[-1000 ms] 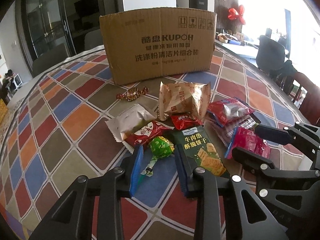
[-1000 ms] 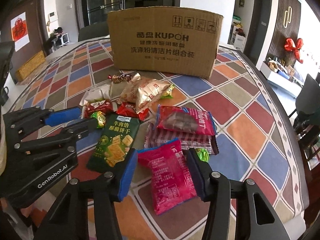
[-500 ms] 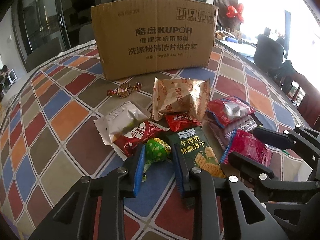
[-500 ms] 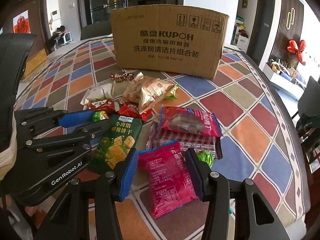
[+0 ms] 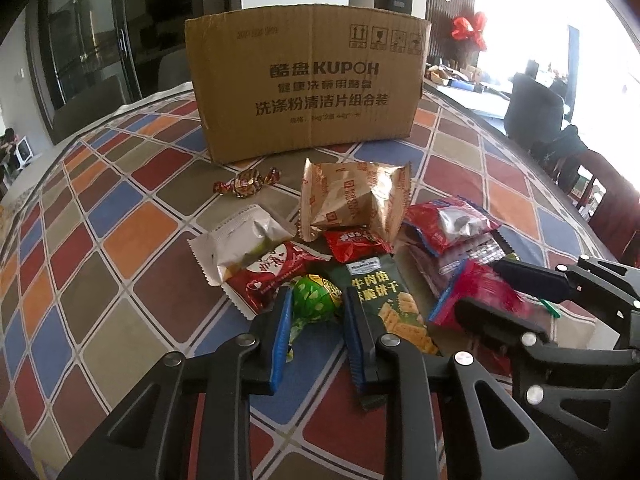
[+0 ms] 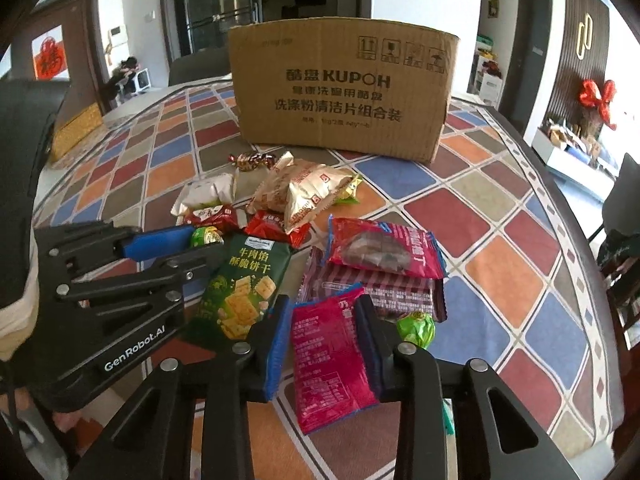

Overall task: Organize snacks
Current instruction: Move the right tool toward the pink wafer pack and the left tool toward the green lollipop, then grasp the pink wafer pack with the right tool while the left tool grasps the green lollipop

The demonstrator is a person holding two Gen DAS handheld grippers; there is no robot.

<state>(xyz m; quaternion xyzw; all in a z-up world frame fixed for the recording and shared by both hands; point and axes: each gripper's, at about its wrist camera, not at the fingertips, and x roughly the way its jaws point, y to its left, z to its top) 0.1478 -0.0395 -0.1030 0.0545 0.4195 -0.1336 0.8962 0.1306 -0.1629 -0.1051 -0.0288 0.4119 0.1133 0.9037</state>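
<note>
Snack packets lie heaped on the chequered tablecloth before a cardboard box [image 5: 308,80], which also shows in the right wrist view [image 6: 344,88]. My left gripper [image 5: 316,308] has closed on a green wrapped candy [image 5: 316,300], its pads touching both sides. My right gripper [image 6: 324,320] has closed on a pink-red packet [image 6: 328,356], which also shows in the left wrist view [image 5: 480,292]. A green cracker packet [image 6: 244,284] lies between the two grippers, and shows in the left wrist view [image 5: 384,296] too.
Behind lie a gold biscuit bag [image 5: 356,204], a white packet [image 5: 240,240], red packets [image 5: 276,272], a twisted candy [image 5: 246,184] and a second green candy [image 6: 416,328]. The table edge [image 6: 560,216] curves on the right, with chairs beyond.
Both grippers moved forward and their jaws narrowed: the left onto the green candy, the right onto the pink-red packet.
</note>
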